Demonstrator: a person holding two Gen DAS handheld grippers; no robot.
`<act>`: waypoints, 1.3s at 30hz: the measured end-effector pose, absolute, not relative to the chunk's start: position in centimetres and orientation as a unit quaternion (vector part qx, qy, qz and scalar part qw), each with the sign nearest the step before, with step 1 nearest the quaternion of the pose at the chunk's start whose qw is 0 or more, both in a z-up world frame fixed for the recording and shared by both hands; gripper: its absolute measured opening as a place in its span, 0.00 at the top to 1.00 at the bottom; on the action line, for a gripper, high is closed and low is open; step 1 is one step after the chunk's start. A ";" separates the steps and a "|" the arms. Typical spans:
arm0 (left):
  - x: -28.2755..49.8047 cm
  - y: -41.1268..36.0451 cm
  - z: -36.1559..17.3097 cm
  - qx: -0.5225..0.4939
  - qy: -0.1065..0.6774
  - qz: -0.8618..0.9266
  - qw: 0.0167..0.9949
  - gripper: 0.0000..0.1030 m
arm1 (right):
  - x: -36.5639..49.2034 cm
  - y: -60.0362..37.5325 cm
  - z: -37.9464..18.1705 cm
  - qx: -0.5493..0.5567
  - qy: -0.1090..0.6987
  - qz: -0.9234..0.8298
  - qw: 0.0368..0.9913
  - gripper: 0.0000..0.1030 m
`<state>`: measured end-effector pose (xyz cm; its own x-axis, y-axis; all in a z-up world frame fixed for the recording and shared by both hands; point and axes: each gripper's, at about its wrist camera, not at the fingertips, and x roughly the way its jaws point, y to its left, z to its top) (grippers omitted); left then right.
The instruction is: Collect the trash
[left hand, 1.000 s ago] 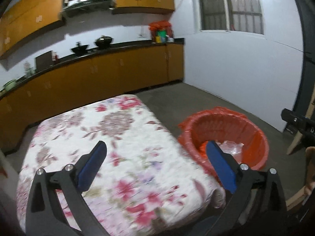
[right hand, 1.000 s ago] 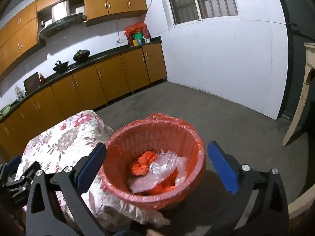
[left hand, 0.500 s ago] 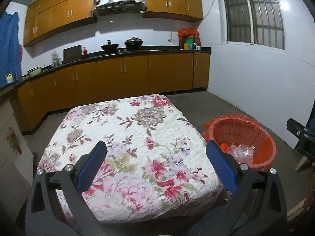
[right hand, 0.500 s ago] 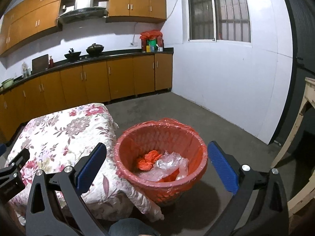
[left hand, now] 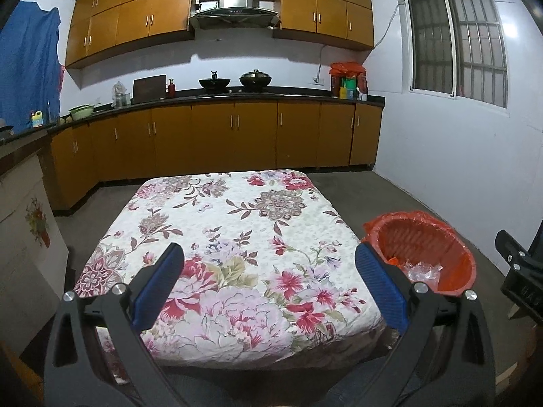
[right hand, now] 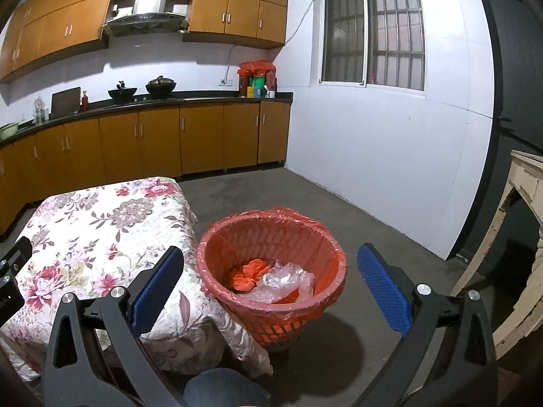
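Kitchen cabinets (left hand: 217, 142) line the far wall, floral-covered table (left hand: 230, 237) spreads below my left gripper (left hand: 269, 285), red bin (right hand: 271, 271) holding clear plastic trash (right hand: 285, 281) sits just right, both my left and right gripper (right hand: 271, 286) spread wide, empty.

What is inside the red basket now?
The red basket has a red liner and holds a crumpled orange piece and clear plastic wrap. Anything beneath them is covered.

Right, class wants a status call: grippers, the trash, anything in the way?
Left gripper open, empty. Right gripper open, empty. Orange wad and clear plastic in red bin beside floral table. Nothing blocking.
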<state>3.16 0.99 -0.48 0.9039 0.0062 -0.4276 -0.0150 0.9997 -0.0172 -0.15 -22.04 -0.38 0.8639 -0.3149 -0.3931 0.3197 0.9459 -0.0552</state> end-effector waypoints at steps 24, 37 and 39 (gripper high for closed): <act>2.1 0.1 -0.1 0.002 0.203 0.009 0.979 0.04 | -0.7 -21.7 -0.3 0.010 0.201 -0.165 0.965 0.02; 2.2 0.1 -0.2 -0.001 0.209 0.006 0.978 0.04 | -0.5 -21.8 -0.4 0.011 0.205 -0.164 0.965 0.02; 2.1 0.1 -0.2 -0.001 0.210 0.006 0.978 0.04 | -0.5 -21.8 -0.4 0.012 0.205 -0.165 0.965 0.02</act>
